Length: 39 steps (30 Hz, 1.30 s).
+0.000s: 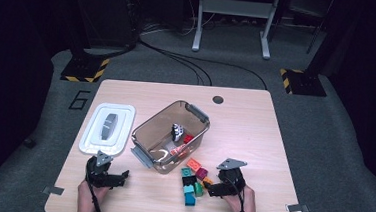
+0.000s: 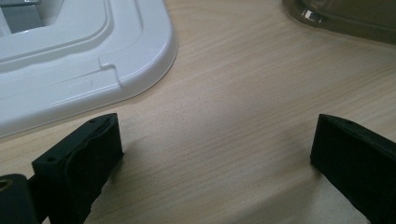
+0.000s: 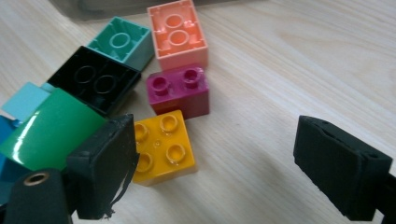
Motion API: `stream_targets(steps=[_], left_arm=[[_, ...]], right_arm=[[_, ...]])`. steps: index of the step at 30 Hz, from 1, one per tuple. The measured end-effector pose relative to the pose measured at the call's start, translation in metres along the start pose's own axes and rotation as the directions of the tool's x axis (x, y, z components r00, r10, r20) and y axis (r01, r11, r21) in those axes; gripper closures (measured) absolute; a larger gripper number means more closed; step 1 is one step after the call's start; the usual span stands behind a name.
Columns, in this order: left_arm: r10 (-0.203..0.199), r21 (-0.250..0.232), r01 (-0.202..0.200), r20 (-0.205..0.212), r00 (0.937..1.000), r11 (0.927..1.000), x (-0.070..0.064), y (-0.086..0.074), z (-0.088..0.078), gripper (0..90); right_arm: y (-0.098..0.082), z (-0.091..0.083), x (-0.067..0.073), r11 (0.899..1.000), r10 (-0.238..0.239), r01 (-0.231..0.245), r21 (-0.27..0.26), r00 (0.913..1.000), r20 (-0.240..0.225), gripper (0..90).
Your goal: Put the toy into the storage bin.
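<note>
A cluster of toy bricks lies near the table's front edge, right of centre: orange [image 1: 194,163], teal [image 1: 187,172], magenta [image 1: 202,173], black [image 1: 189,181], yellow [image 1: 207,181], green [image 1: 199,188] and blue [image 1: 189,196]. My right gripper [image 1: 211,188] sits low at the cluster's right side, open. In the right gripper view its jaws [image 3: 219,163] stand wide. The yellow brick [image 3: 163,147] lies just inside the left jaw, with the magenta brick [image 3: 180,93] behind it. My left gripper [image 1: 116,176] rests open over bare wood [image 2: 217,154].
A brown see-through bin [image 1: 147,123] stands mid-table, holding a white-and-black toy [image 1: 177,131] and a red brick [image 1: 188,138]. Its white lid [image 1: 108,128] lies flat to the left, just ahead of the left gripper [image 2: 70,56]. The bin's corner [image 2: 345,18] is at upper right there.
</note>
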<state>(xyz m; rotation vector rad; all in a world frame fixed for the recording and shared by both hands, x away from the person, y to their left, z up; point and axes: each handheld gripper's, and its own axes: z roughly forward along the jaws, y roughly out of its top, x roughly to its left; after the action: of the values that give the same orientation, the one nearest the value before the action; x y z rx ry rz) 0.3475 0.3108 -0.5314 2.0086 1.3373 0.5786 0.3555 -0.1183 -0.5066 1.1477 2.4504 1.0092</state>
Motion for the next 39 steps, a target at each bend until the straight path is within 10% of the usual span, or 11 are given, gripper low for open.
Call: stream_targets(steps=[11, 20, 39], left_arm=[[0.004, 0.0, -0.004, -0.001, 1.0, 1.0, 0.0, 0.0, 0.0, 2.1], [0.001, -0.001, -0.001, -0.002, 1.0, 1.0, 0.0, 0.0, 0.0, 2.1], [0.0, -0.002, 0.0, -0.002, 1.0, 1.0, 0.0, 0.0, 0.0, 2.1]], right_arm=[[-0.004, -0.009, -0.016, 0.999, 0.031, -0.031, -0.013, 0.9988, 0.037, 13.4], [-0.001, 0.002, 0.001, 0.996, -0.085, 0.085, 0.009, 0.9958, -0.033, 16.3], [-0.006, 0.0, -0.006, 0.999, -0.021, 0.019, 0.028, 0.9974, 0.069, 46.5]])
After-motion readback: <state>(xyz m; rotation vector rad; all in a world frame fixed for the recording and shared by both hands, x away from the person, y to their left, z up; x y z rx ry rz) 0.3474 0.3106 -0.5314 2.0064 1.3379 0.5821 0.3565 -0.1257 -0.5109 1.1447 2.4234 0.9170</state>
